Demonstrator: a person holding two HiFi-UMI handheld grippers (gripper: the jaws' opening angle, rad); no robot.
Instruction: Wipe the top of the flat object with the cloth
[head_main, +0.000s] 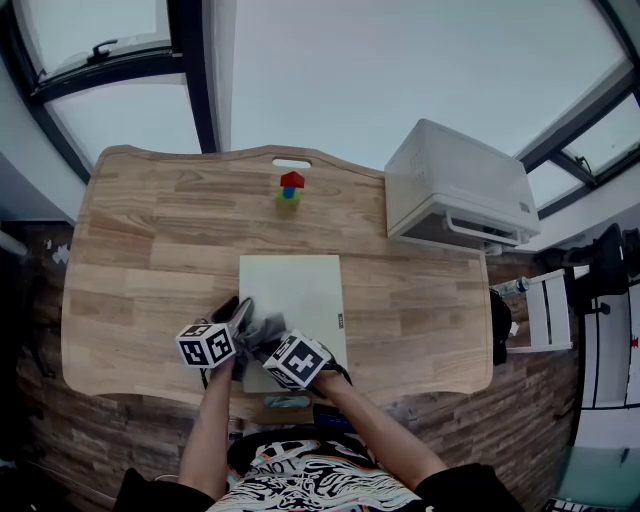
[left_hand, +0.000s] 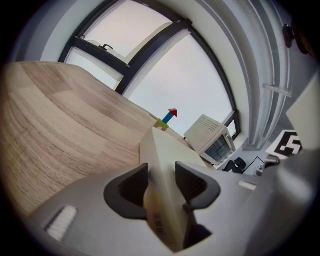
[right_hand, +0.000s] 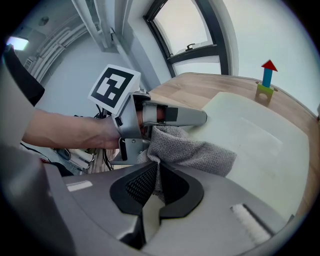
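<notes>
Left hand-held gripper (left_hand: 162, 187) is clamped on the board's (head_main: 292, 290) near-left edge, pinning it mid-bench (head_main: 150, 250). Right hand-held gripper (right_hand: 156, 182) is closed on the cloth (right_hand: 192, 150), which lies bunched on the board's near-left corner, touching it. The wipe looks underway. No marks show which parts are done, and most of the top stretches far and right of the cloth. Room is open that way. Block stack (head_main: 290, 188) stands beyond the far edge, white box (head_main: 460, 185) far right - both well apart. Left-side strokes are cramped by the left gripper.
</notes>
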